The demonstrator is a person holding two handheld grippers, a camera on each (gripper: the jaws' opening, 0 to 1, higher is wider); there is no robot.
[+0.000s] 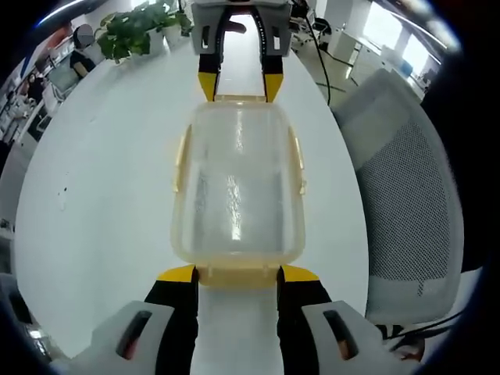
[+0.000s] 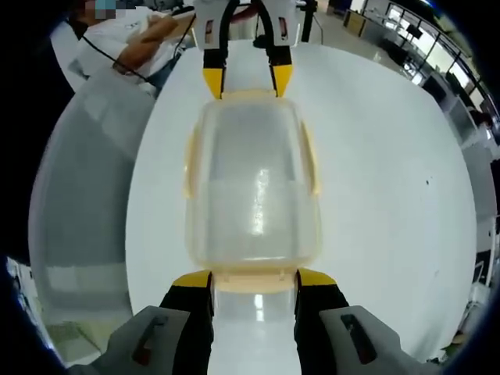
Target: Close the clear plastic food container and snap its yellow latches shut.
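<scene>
The clear plastic container (image 1: pixel 238 187) lies lengthwise on the white table (image 1: pixel 101 180) with its lid on top. Pale yellow latches run along its long sides (image 1: pixel 181 160) and at both ends. My left gripper (image 1: pixel 238 273) is open, and its yellow-tipped jaws stand on either side of the near end latch, close against the container. At the far end my right gripper (image 1: pixel 241 82) faces it. In the right gripper view the container (image 2: pixel 254 187) lies the same way. There my right gripper (image 2: pixel 254 279) is open around its end latch, and my left gripper (image 2: pixel 248 78) sits open opposite.
A grey mesh office chair (image 1: pixel 406 203) stands at the table's right edge, and a potted plant (image 1: pixel 137 27) at the far end. In the right gripper view the chair (image 2: pixel 86 180) is on the left and a seated person (image 2: pixel 125 43) behind it. Bare tabletop (image 2: pixel 391 195) lies to the right.
</scene>
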